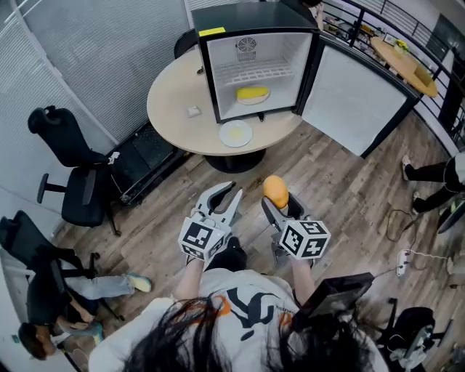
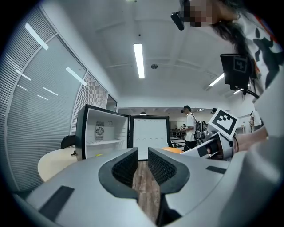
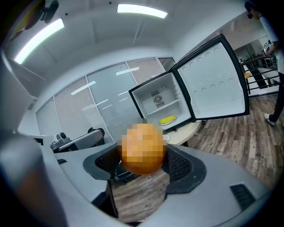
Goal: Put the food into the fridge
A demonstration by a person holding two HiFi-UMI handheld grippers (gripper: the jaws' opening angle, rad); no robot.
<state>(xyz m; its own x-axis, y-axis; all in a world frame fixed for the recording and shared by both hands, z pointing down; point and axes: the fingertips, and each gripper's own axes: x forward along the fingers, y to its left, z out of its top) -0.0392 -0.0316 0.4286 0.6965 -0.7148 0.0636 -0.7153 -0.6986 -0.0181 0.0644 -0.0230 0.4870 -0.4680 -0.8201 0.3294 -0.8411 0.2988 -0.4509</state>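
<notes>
A round orange (image 1: 275,191) is clamped between the jaws of my right gripper (image 1: 277,203), held over the wooden floor well short of the table; it also fills the right gripper view, orange (image 3: 143,148) in gripper (image 3: 144,158). My left gripper (image 1: 223,197) hangs beside it with its jaws a little apart and nothing between them (image 2: 143,166). The black mini fridge (image 1: 254,16) stands on the round table (image 1: 174,102) with its door (image 1: 349,98) swung wide to the right. A yellow food item (image 1: 252,94) on a plate lies on the fridge floor.
An empty white plate (image 1: 235,134) sits on the table before the fridge, a small white object (image 1: 193,111) to its left. Black office chairs (image 1: 73,167) stand at the left. A person's legs (image 1: 94,285) stretch across the floor lower left. A power strip (image 1: 402,263) lies at the right.
</notes>
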